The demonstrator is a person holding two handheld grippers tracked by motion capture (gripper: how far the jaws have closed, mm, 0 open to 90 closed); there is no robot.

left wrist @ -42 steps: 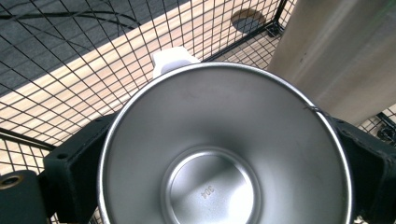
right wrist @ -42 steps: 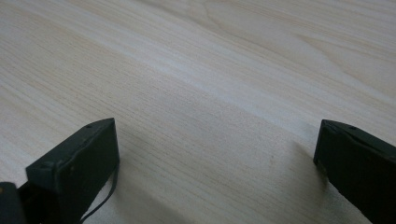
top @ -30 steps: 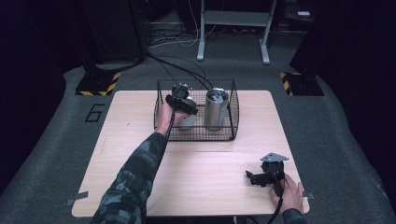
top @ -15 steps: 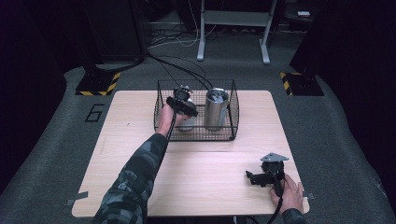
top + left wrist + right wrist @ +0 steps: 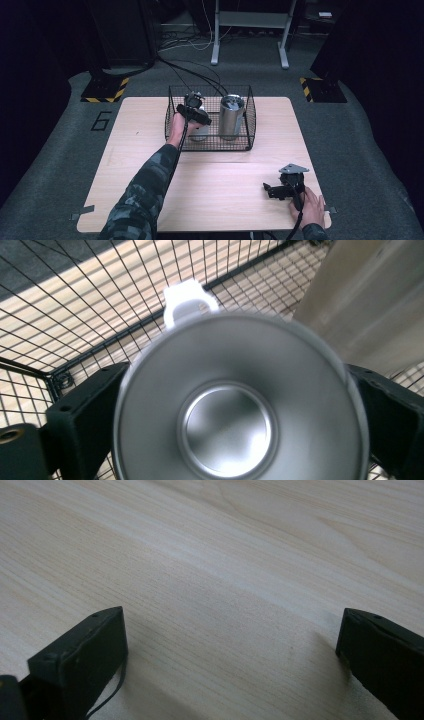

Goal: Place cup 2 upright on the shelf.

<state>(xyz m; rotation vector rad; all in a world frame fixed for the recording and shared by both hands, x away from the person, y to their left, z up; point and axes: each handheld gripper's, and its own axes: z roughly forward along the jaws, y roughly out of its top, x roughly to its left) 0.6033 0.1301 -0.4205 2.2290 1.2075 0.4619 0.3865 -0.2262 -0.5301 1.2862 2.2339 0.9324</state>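
A brushed-steel cylindrical cup (image 5: 199, 131) is being gripped inside the black wire basket (image 5: 250, 125) by the left gripper (image 5: 192, 111).
In the left gripper view, the smooth round cup (image 5: 240, 410), axis upright, is being clamped between both jaws beside a taller steel canister (image 5: 370, 300). In the right gripper view, the jaws are being held wide over the pale wooden surface (image 5: 225, 580).

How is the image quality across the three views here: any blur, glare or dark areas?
High view: table evenly lit, surroundings very dark, picture soft. Left gripper view: the steel cup between the jaws is close and blurred at its rim, with soft sheen on the metal; the wire basket behind is sharper. Right gripper view: wood grain reasonably clear, black jaws slightly soft.
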